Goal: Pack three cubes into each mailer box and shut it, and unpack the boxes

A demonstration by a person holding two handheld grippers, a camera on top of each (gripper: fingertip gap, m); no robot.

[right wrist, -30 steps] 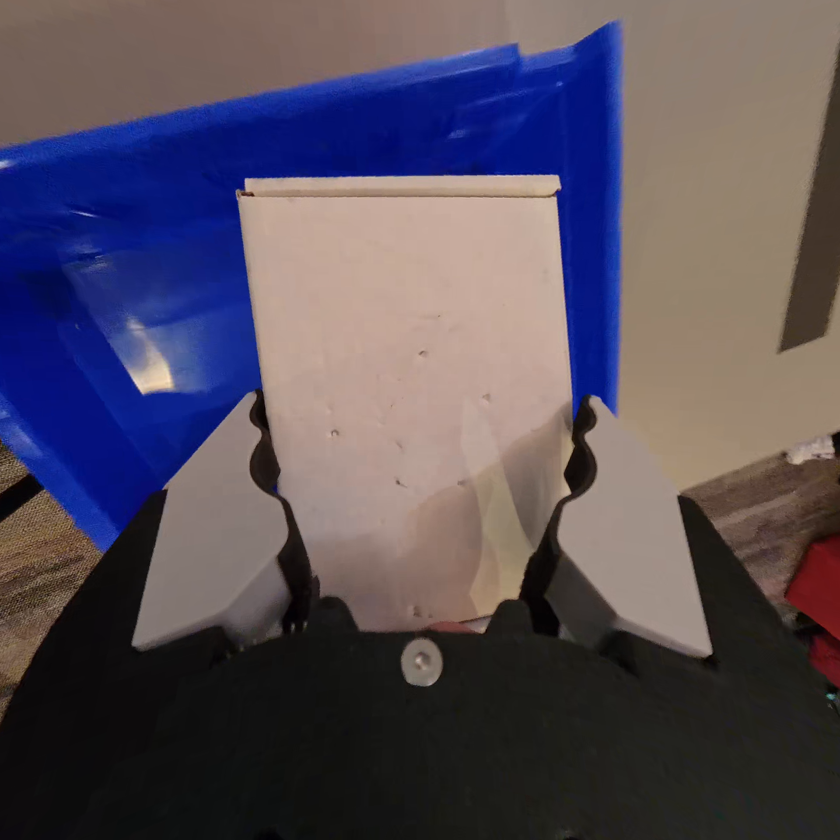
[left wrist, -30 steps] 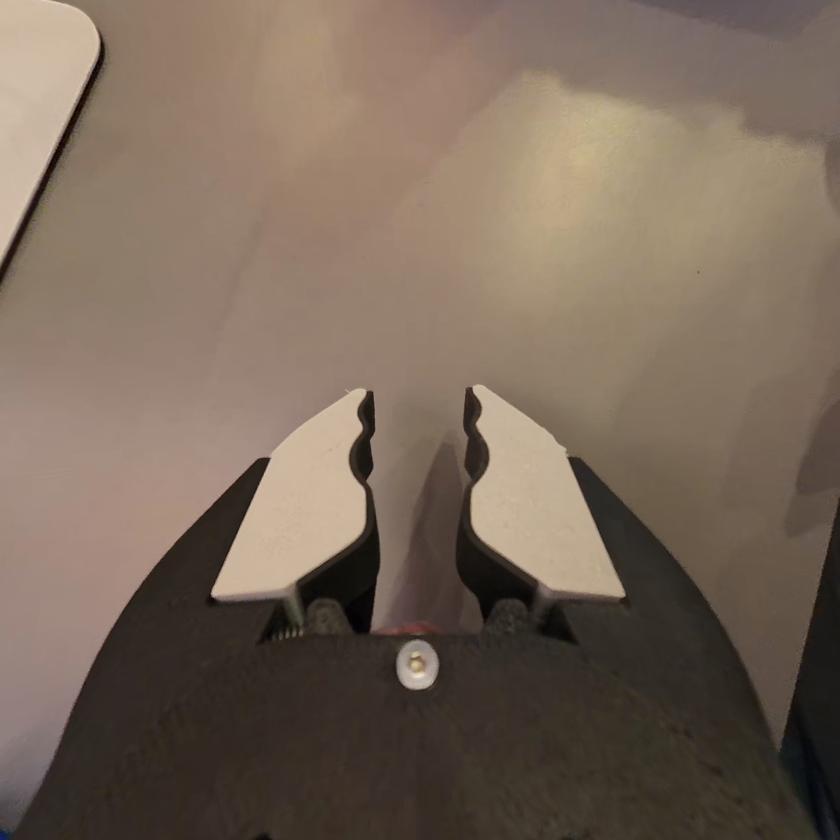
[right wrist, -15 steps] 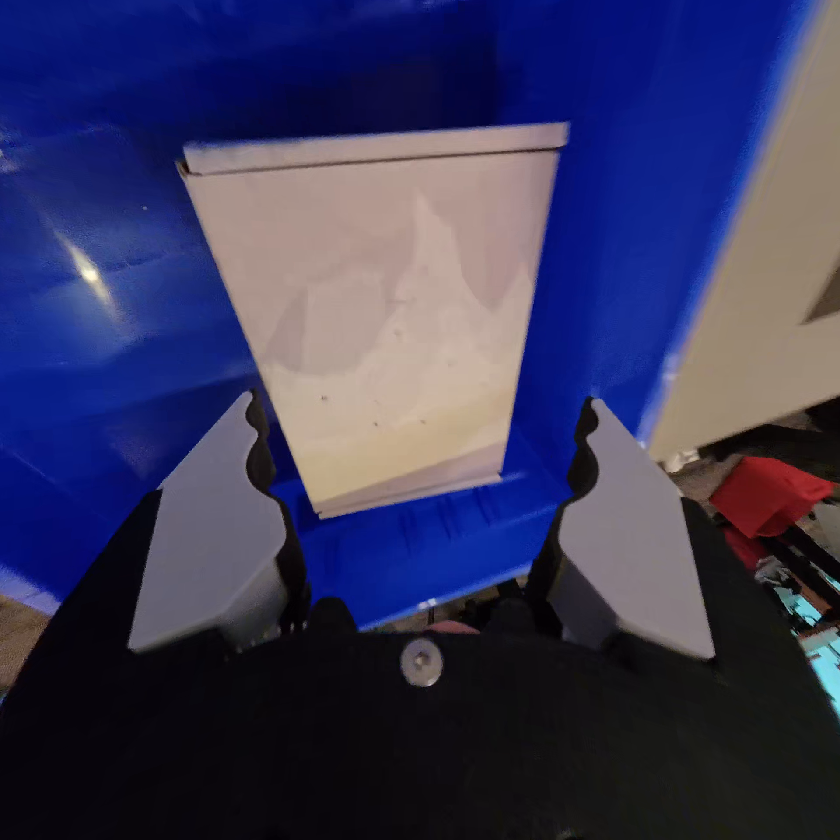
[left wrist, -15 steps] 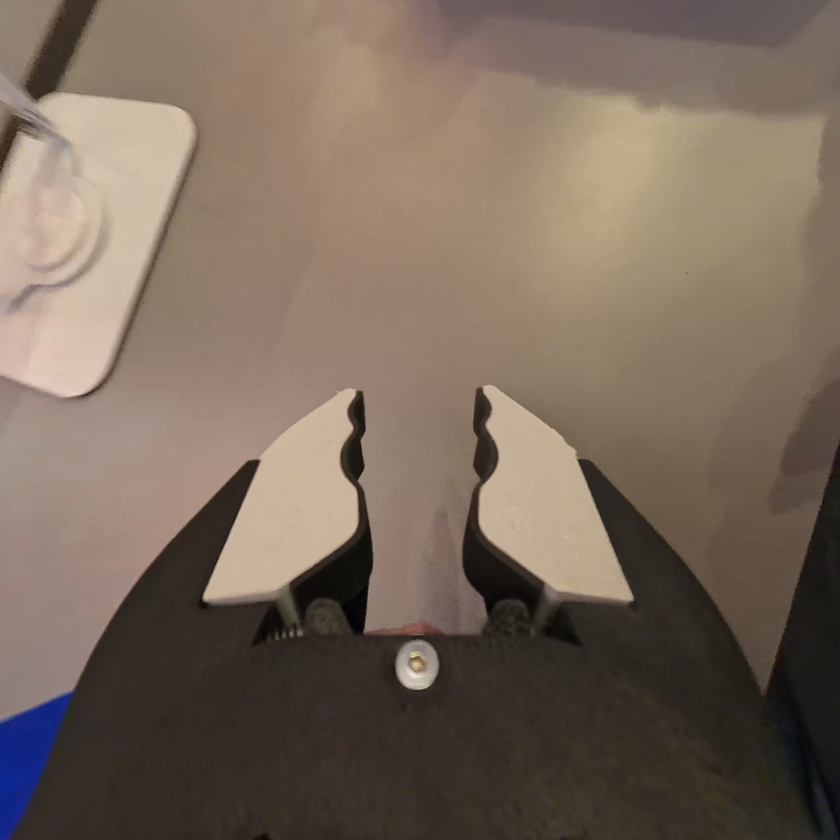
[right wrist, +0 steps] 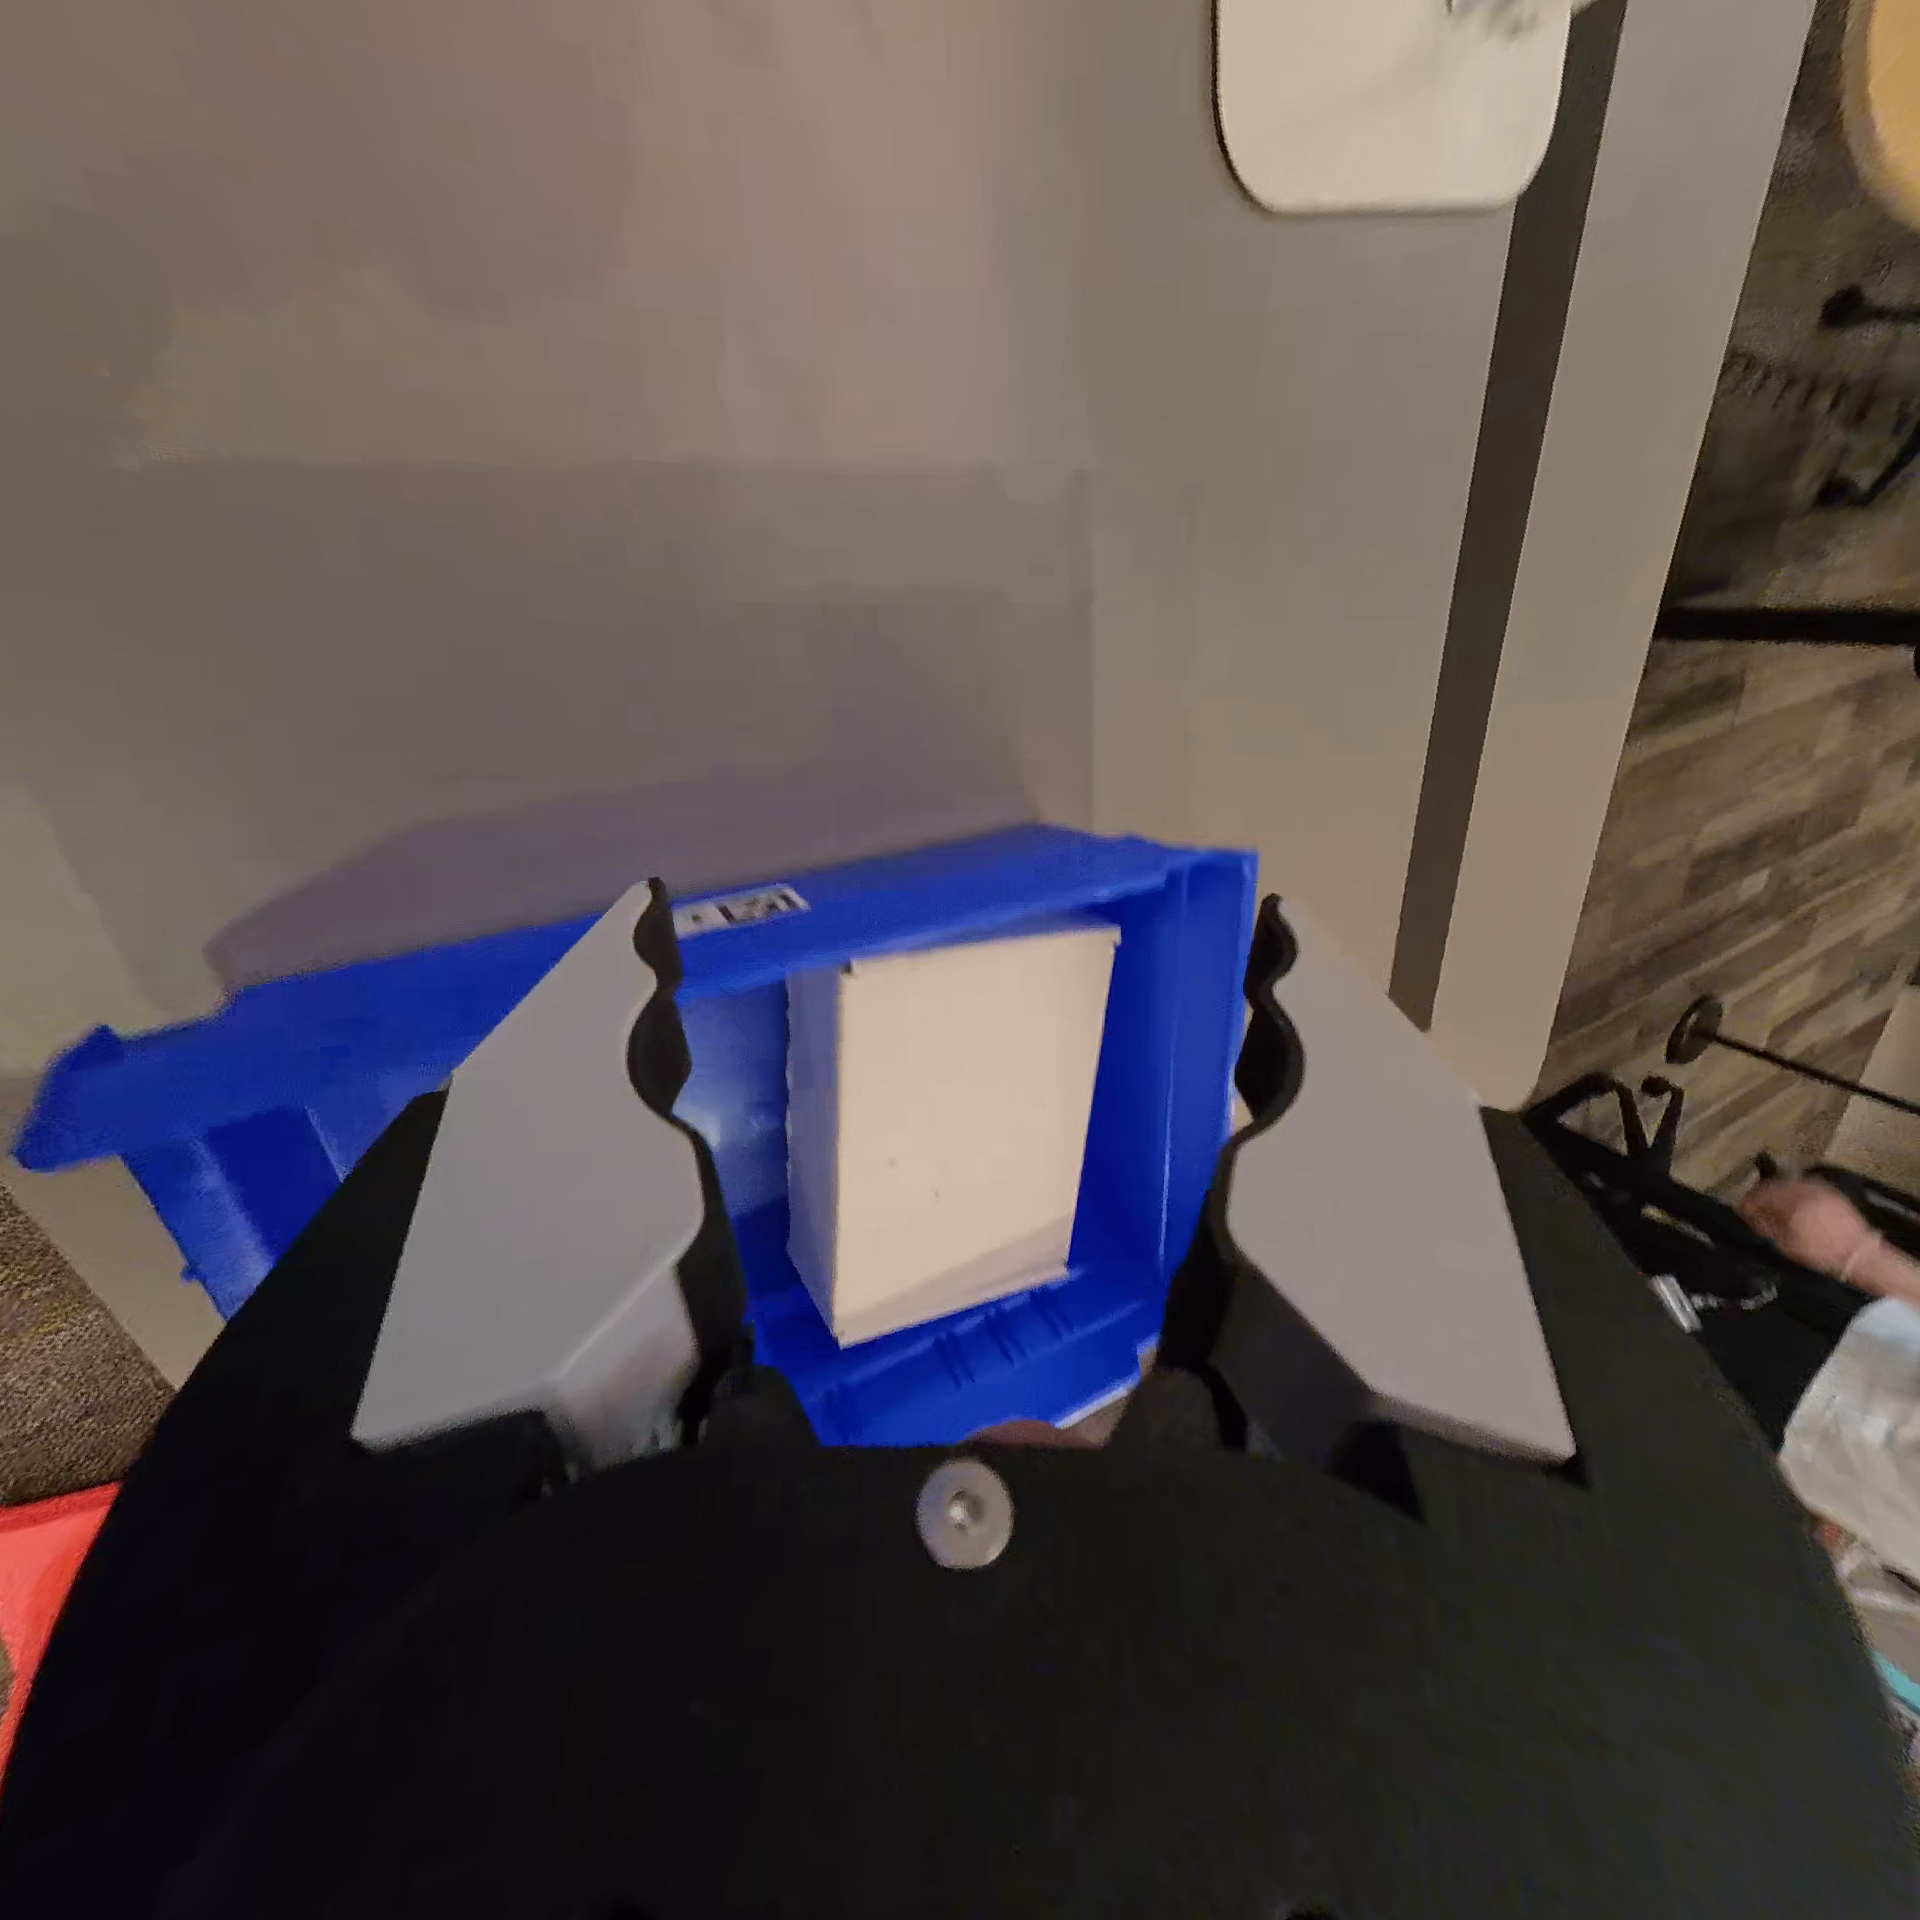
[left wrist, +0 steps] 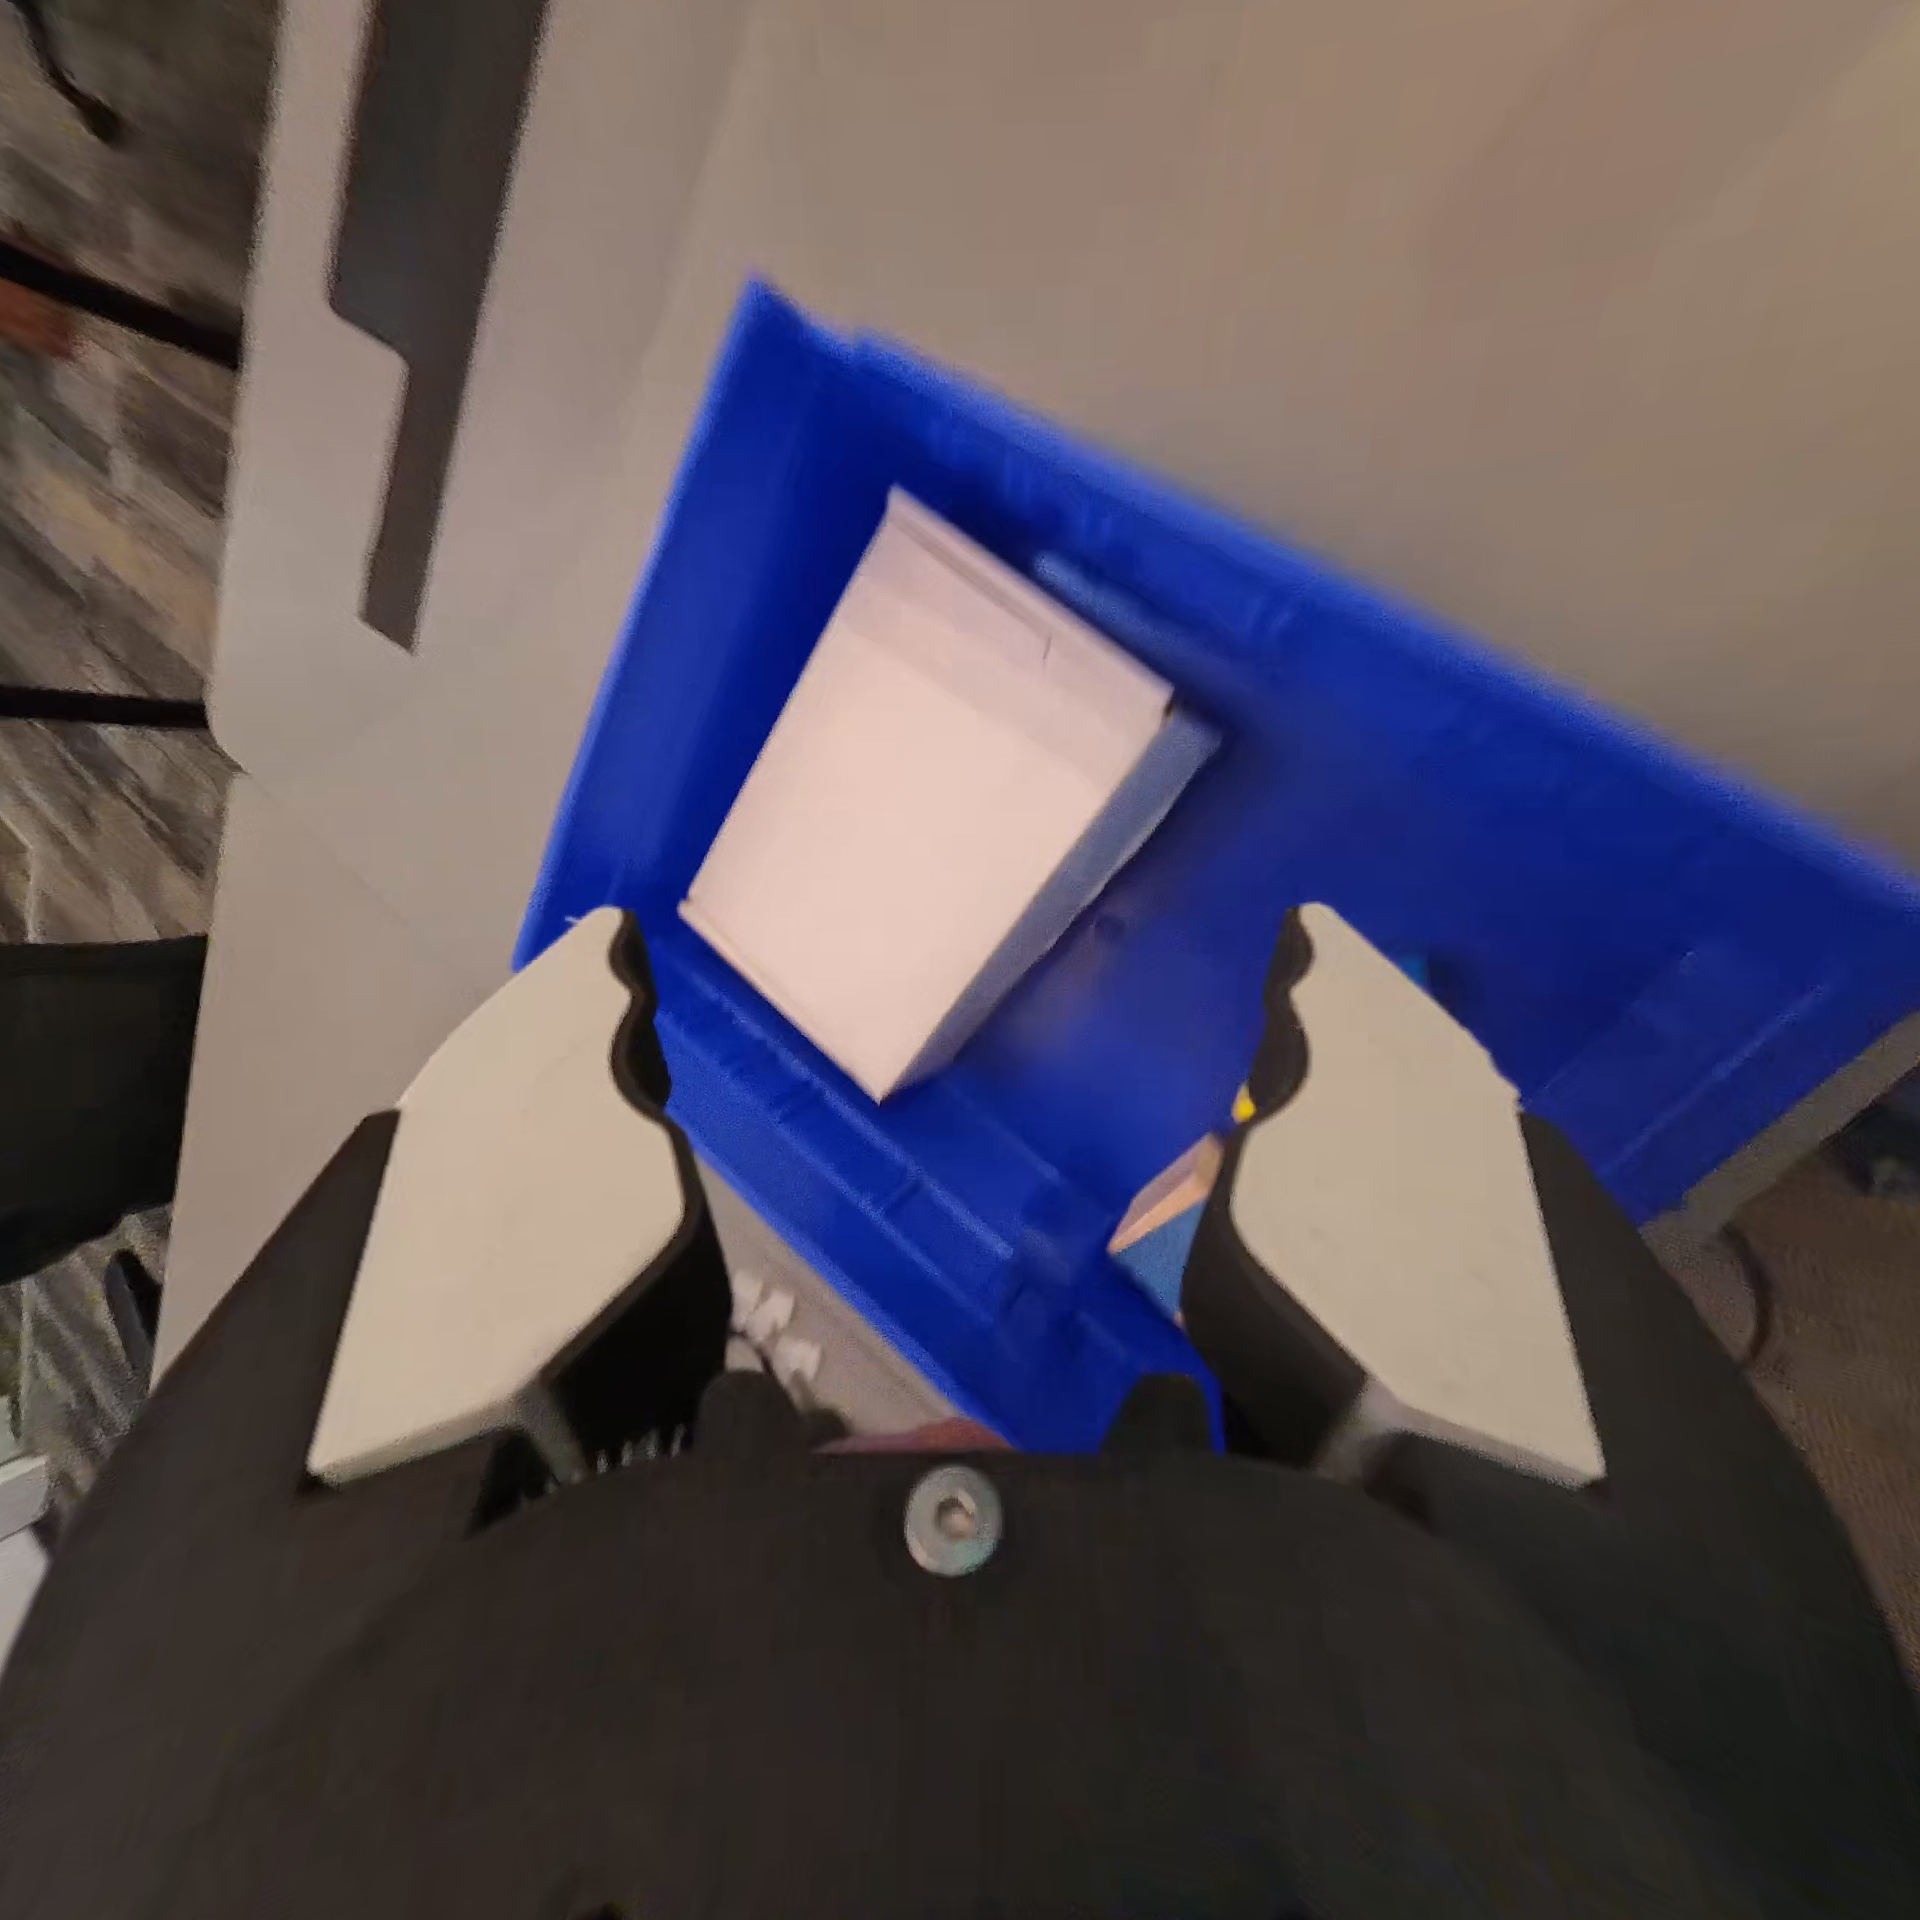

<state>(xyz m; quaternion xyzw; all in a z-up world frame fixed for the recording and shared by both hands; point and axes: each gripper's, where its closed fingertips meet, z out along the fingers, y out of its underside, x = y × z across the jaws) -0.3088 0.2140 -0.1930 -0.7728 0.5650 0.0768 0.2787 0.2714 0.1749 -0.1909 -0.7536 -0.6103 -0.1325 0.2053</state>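
Observation:
A closed white mailer box [left wrist: 925,790] lies inside a blue plastic bin [left wrist: 1455,831]; nothing grips it. My left gripper [left wrist: 956,925] is open wide and empty, hovering above the bin's near wall. In the right wrist view the same box [right wrist: 956,1132] sits at the right end of the bin [right wrist: 468,1008]. My right gripper [right wrist: 958,902] is open and empty, held back from the bin with the box well beyond its fingertips. The left wrist view is blurred.
The bin sits on a grey table [right wrist: 520,416] near its edge [right wrist: 1496,623]. A white rounded pad [right wrist: 1382,104] lies at the far end. Small tan and blue shapes [left wrist: 1174,1216] show beside the bin. Wood-look floor [right wrist: 1766,831] lies beyond the edge.
The right gripper held the white box a second ago, let it go into the blue bin and drew back. The left gripper opened wide and swung from the bare table to the bin.

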